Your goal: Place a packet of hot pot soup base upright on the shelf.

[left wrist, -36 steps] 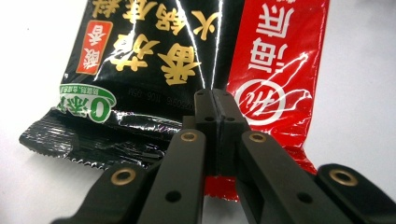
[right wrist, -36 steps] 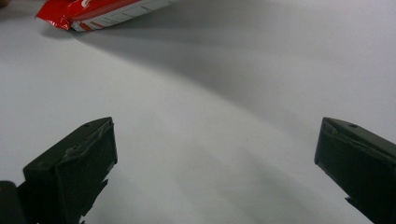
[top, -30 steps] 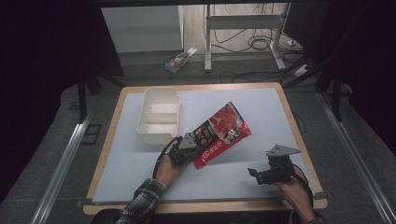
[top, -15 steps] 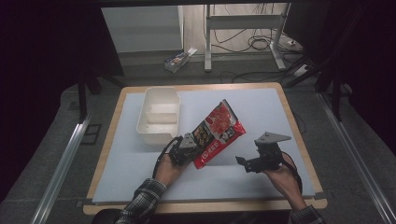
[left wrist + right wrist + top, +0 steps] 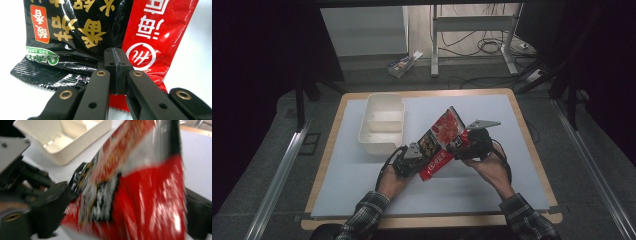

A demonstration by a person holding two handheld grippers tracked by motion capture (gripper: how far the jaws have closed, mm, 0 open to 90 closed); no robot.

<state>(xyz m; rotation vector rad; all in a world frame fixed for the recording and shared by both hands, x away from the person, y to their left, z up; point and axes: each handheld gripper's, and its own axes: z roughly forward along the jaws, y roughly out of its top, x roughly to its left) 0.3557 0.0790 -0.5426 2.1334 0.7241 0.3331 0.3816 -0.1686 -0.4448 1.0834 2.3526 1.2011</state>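
A red and black snack bag (image 5: 444, 135) stands tilted above the table's middle. My left gripper (image 5: 412, 157) is shut on its lower seam; in the left gripper view the jaws (image 5: 117, 60) pinch the crimped edge where the black and red panels (image 5: 155, 37) meet. My right gripper (image 5: 469, 142) is at the bag's right side. In the right gripper view the blurred bag (image 5: 140, 182) lies between its spread jaws, which have just been closing. The pads do not visibly press on it.
A white divided container (image 5: 382, 122) sits on the pale mat behind and left of the bag, also in the right gripper view (image 5: 62, 140). The wooden table edge (image 5: 432, 220) runs near the person. A small box (image 5: 404, 62) lies on the floor beyond.
My right gripper has moved left and up from the table's right side to the bag. The bag has tipped more upright. The left hand has stayed put.
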